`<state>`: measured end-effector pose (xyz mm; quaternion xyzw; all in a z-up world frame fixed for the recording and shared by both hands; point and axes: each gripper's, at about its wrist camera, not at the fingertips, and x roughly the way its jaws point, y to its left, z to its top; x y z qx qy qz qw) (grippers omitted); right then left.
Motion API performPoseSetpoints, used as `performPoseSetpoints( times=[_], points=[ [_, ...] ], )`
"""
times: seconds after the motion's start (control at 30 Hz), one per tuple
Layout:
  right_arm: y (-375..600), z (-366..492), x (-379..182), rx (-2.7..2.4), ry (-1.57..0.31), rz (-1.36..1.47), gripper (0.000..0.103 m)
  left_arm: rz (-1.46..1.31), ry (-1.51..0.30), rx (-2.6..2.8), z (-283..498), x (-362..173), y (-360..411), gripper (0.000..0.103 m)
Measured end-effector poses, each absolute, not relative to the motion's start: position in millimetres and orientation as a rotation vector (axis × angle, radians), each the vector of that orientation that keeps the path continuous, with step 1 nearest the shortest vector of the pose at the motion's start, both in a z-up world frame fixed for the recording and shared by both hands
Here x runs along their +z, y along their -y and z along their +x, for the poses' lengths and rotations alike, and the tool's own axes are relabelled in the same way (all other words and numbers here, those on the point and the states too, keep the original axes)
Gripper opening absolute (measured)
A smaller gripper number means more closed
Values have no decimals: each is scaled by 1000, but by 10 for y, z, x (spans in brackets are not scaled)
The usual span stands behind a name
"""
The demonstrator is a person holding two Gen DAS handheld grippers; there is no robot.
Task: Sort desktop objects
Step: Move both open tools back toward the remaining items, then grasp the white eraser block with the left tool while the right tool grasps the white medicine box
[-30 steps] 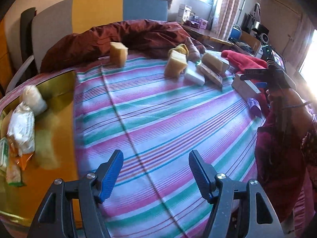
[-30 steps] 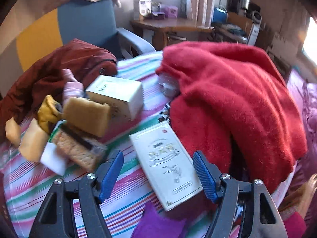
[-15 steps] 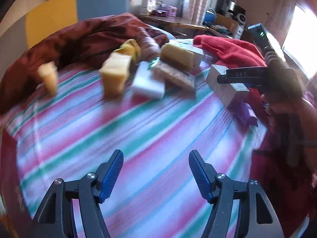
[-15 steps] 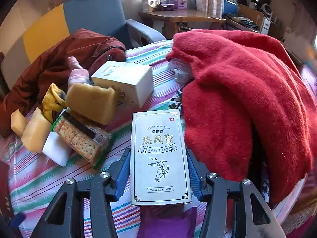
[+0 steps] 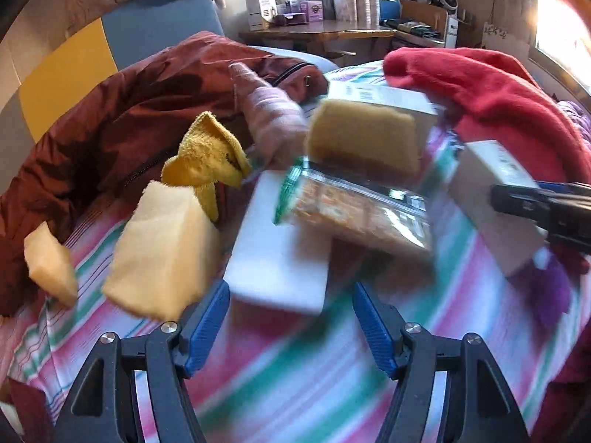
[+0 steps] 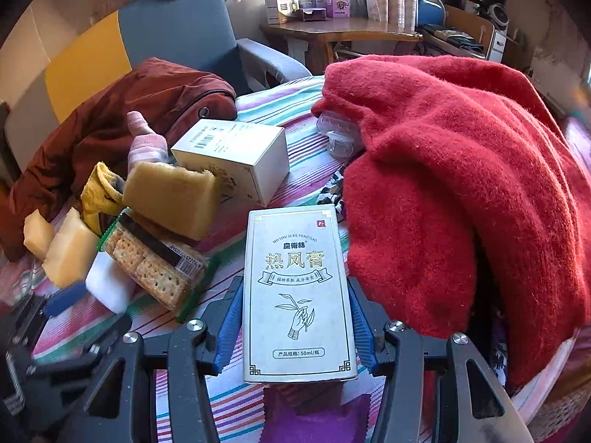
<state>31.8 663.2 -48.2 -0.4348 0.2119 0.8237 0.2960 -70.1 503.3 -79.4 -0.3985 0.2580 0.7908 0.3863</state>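
My right gripper (image 6: 293, 326) is shut on a white ointment box (image 6: 297, 295) with Chinese print, its blue pads against both long sides; the box also shows in the left wrist view (image 5: 495, 199). My left gripper (image 5: 290, 326) is open and empty, just in front of a white foam block (image 5: 277, 254). Behind the block lie a cracker packet (image 5: 354, 210), a tan sponge (image 5: 364, 140), a pale yellow sponge (image 5: 159, 254), a small sponge piece (image 5: 50, 262), a yellow cloth (image 5: 207, 155) and a pink sock (image 5: 269, 114). The left view is blurred.
A second white box (image 6: 236, 158) lies behind the sponges. A red sweater (image 6: 461, 184) covers the right side, a brown jacket (image 6: 122, 110) the back left. A purple cloth (image 6: 317, 413) lies under the held box. A striped cloth (image 5: 295, 387) covers the surface.
My left gripper has swung right and moved in close to the white foam block and sponges. My right gripper has closed on the ointment box.
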Motion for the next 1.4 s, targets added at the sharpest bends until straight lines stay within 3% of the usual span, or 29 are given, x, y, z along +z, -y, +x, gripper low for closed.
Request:
performPoseSetpoints(
  times=[0.17, 0.23, 0.43, 0.53, 1.07, 1.3, 1.4],
  points=[
    [-6631, 299, -482, 2196, -562, -1158, 53, -975, -577, 2021, -797, -855, -4926, 72],
    [-6629, 285, -484, 2199, -559, -1160, 53, -978, -542, 2040, -835, -843, -4861, 53],
    [-6624, 284, -480, 2197, -547, -1158, 53, -990, -432, 2013, -845, -801, -4606, 46],
    [-6631, 283, -480, 2195, -547, -1157, 53, -1001, -425, 1999, -720, -822, -4484, 35],
    [-6556, 245, -443, 2263, -509, -1142, 53, -1039, -376, 2064, 56, -747, -3490, 37],
    [-6485, 254, -354, 2366, -551, -1087, 53, -978, -440, 2030, 362, -680, -3292, 53],
    [-6440, 249, -329, 2379, -524, -1074, 53, -931, -477, 2027, 378, -631, -3303, 53]
  ],
)
